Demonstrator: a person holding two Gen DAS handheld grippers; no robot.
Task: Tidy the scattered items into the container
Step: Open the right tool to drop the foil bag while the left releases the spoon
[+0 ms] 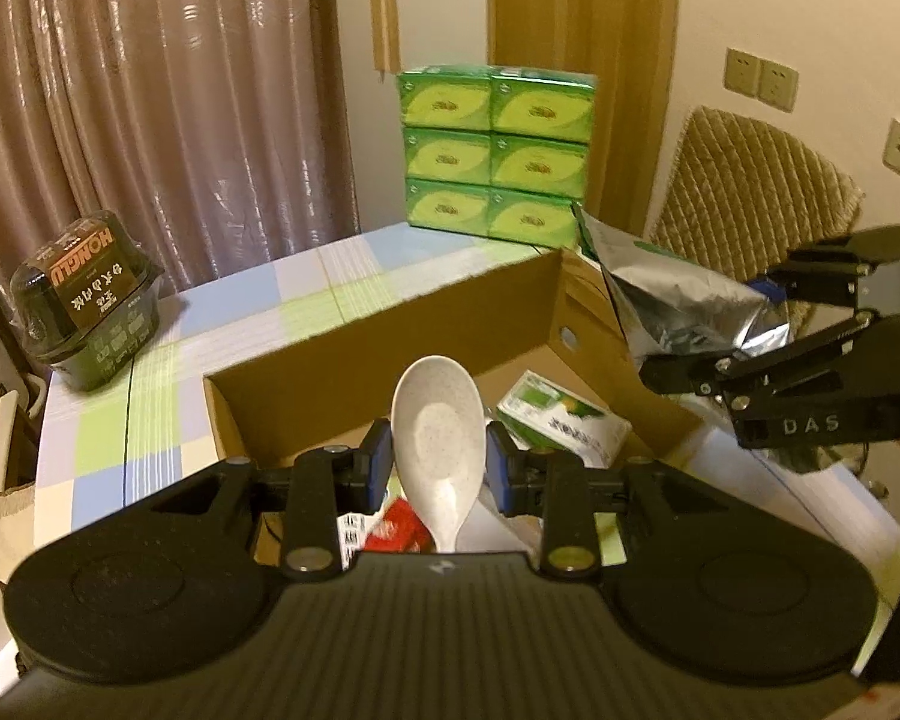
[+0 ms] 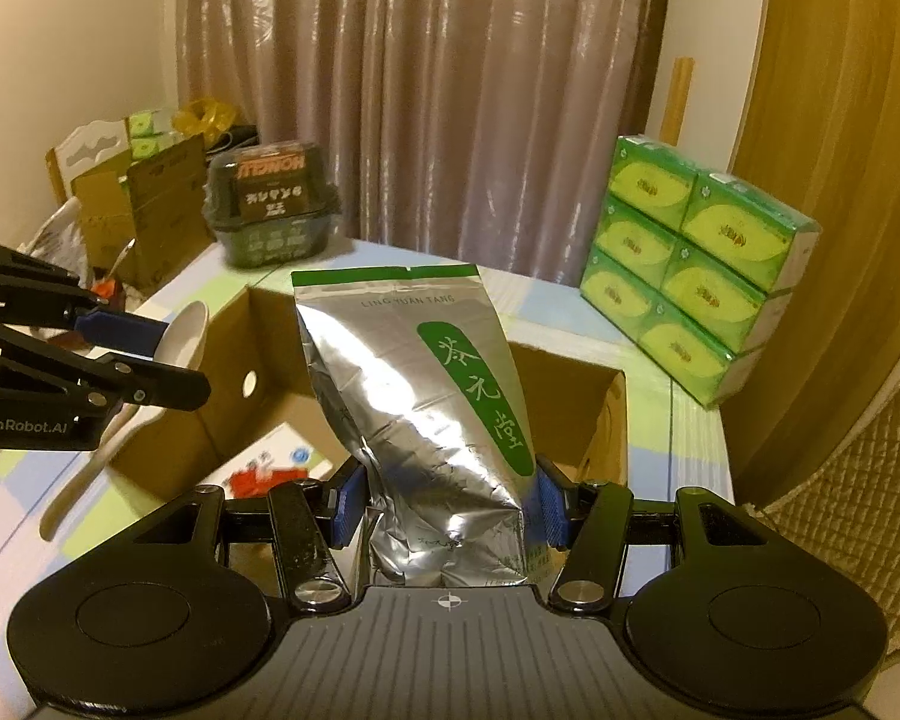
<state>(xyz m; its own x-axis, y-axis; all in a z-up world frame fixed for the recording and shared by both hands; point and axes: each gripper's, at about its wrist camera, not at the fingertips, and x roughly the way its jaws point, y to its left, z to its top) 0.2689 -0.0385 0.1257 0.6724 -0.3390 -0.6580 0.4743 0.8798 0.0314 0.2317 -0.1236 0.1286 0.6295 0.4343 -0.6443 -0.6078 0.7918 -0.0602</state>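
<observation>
Looking along the left gripper [image 1: 438, 459]: jaws clenched on a white speckled spoon [image 1: 437, 438], bowl up and tilted slightly left, handle running down toward the camera. Held above the open cardboard box [image 1: 384, 324], which sits on the checked desk [image 1: 120, 420]. Inside the box, a green-and-white carton [image 1: 561, 423] and a red packet [image 1: 399, 531]. At right, the right gripper [image 1: 744, 324] gripping a silver foil pouch [image 1: 684, 306] over the box's right wall. Behind, a stack of green tissue packs [image 1: 493, 153]; at left, a dark instant-noodle bowl [image 1: 87, 303].

Looking along the right gripper [image 2: 447, 501]: jaws clenched on the lower part of the silver pouch with a green label [image 2: 417, 396], upright, above the box [image 2: 600, 414]. At left, the left gripper [image 2: 150, 354] with the spoon [image 2: 180, 330] over the box's left wall. A red-printed carton [image 2: 270, 468] lying on the box floor. Tissue packs [image 2: 690, 276] at right, noodle bowl [image 2: 270, 210] behind.
</observation>
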